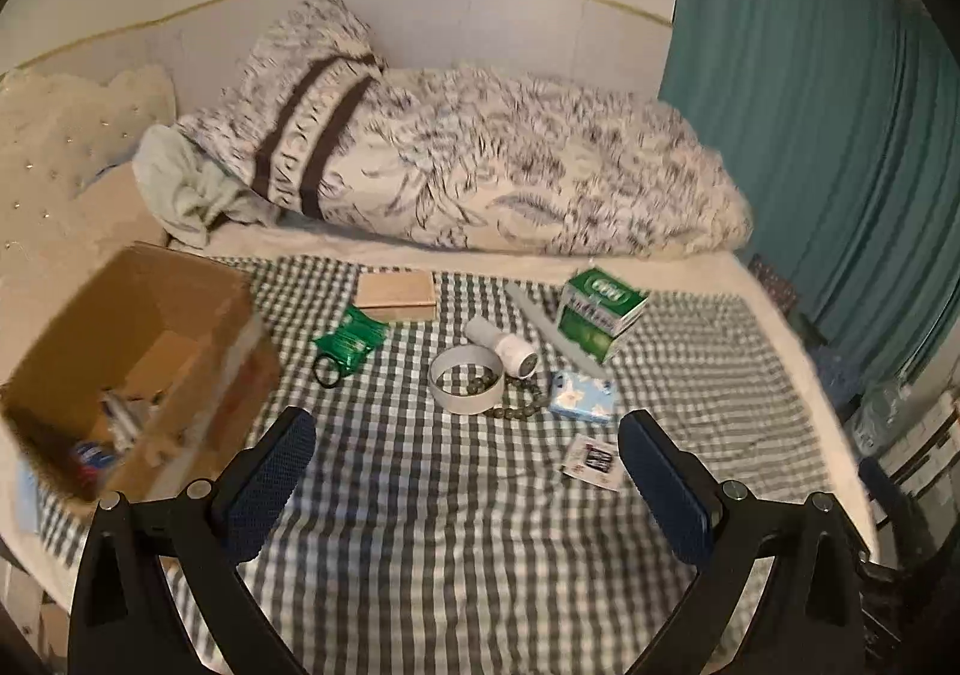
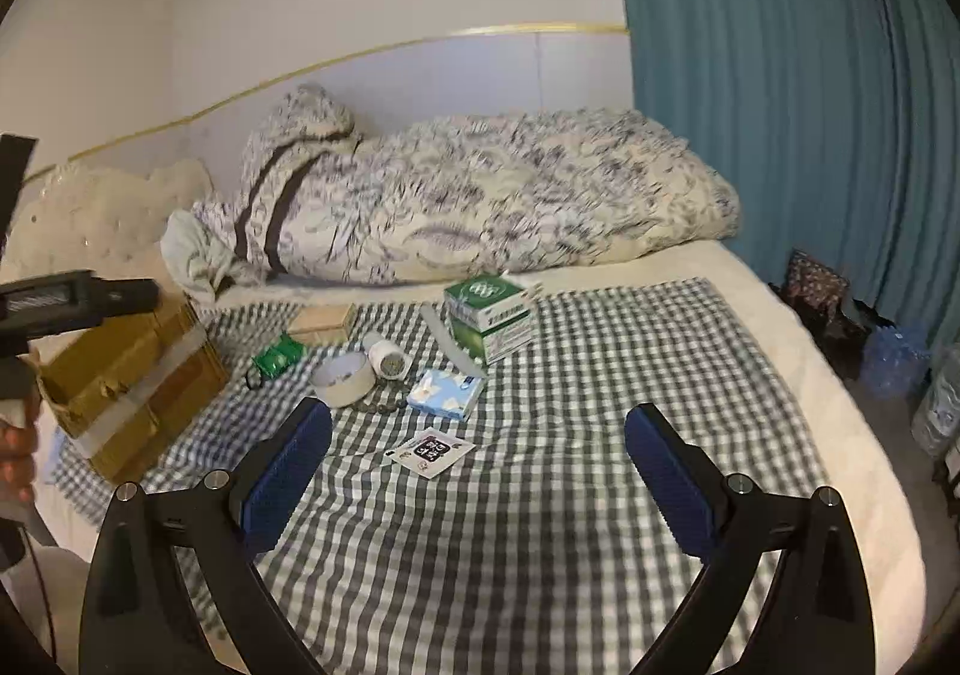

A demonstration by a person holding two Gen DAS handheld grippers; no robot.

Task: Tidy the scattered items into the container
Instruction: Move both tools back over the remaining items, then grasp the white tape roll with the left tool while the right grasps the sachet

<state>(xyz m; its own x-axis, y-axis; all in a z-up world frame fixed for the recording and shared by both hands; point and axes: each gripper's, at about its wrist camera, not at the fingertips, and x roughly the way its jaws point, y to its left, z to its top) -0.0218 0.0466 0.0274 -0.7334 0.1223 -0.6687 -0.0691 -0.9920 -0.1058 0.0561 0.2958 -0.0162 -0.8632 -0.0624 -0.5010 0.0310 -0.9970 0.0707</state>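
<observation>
Left tool (image 1: 467,456) near sachet (image 1: 594,462).

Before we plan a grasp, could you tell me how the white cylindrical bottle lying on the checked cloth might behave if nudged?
The white cylindrical bottle lies on its side, so it would probably roll. Its smooth surface may slip between pads. The soft checked cloth might damp rolling.

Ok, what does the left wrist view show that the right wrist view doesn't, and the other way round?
Only the left wrist view looks into the cardboard box, with items already inside. Only the right wrist view shows the left gripper's body and the hand holding it, plus bottles on the floor. Both show the tape roll, green box, tissue pack and open grippers.
</observation>
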